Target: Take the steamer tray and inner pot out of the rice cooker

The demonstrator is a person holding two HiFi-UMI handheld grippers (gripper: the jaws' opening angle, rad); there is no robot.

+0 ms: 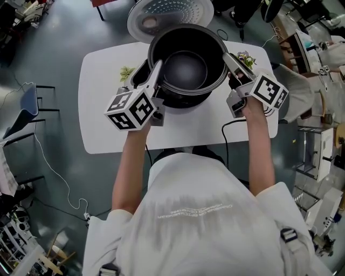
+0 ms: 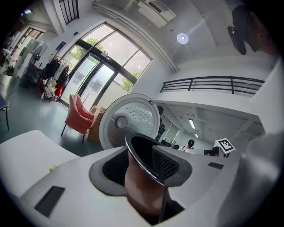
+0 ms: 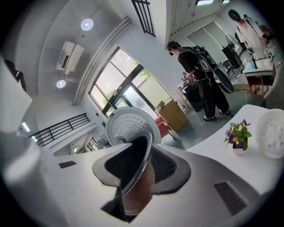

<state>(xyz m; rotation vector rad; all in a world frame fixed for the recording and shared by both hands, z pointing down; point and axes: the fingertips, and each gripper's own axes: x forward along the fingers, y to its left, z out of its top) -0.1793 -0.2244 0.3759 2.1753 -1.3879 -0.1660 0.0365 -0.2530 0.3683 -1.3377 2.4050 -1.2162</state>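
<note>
The dark inner pot (image 1: 186,67) hangs over the rice cooker's body (image 1: 186,101), held by its rim on both sides. My left gripper (image 1: 156,70) is shut on the pot's left rim, and my right gripper (image 1: 233,60) is shut on the right rim. In the left gripper view the rim (image 2: 144,155) is pinched between the pads of the left gripper (image 2: 148,173). In the right gripper view the rim (image 3: 140,166) sits the same way in the right gripper (image 3: 137,177). The cooker's lid (image 1: 170,13) stands open behind. A white perforated steamer tray (image 3: 271,133) lies on the table at the right.
The cooker stands on a white table (image 1: 108,129). A small flower pot (image 3: 237,138) stands near the tray, and a green sprig (image 1: 126,73) lies left of the cooker. A black cable (image 1: 229,129) runs off the front edge. A person (image 3: 202,75) stands beyond the table.
</note>
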